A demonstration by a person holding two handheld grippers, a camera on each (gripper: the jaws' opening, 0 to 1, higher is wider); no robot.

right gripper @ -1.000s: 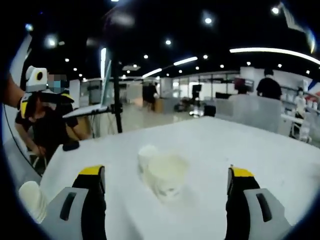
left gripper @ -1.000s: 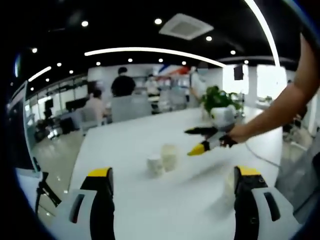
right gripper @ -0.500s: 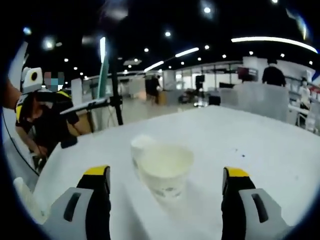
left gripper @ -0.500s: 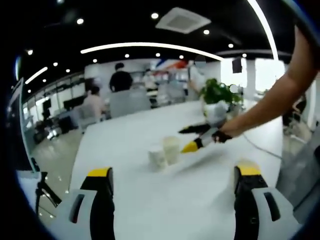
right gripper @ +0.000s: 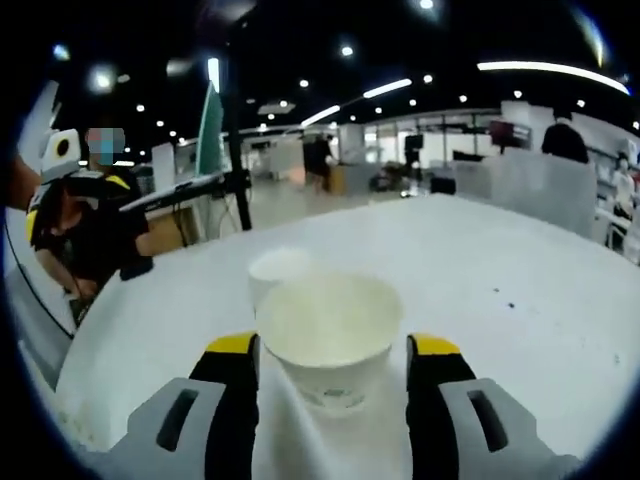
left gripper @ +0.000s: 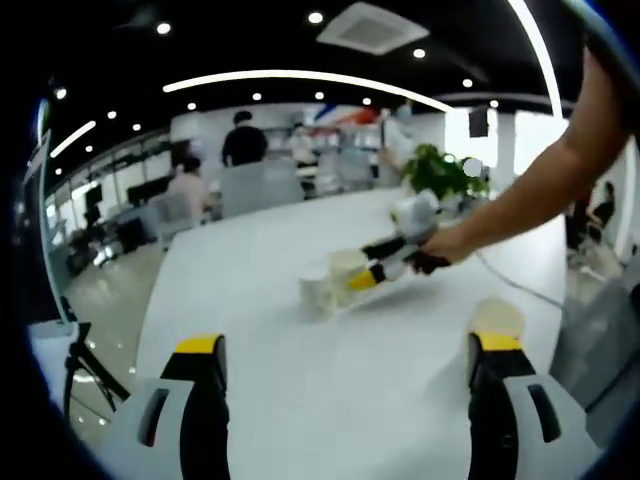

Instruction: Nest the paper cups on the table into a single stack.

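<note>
in the left gripper view, the left gripper (left gripper: 350,385) hangs wide open over the white table (left gripper: 300,390), a third cup (left gripper: 496,318) by its right jaw; the right gripper (left gripper: 385,262) reaches in at two paper cups (left gripper: 330,283). in the right gripper view, its jaws stand narrow, flanking the near cup (right gripper: 330,338) upright on the table; contact unclear. a second cup (right gripper: 280,268) stands just behind. behind lies an office with ceiling lights (right gripper: 400,88).

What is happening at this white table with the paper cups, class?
A person holds a gripper in each hand. The right gripper has its jaws on either side of an upright paper cup; a firm grip cannot be confirmed. A second cup stands just behind it on the white table. A third cup sits apart, near the left gripper, which is open. Nothing is nested yet.
</note>
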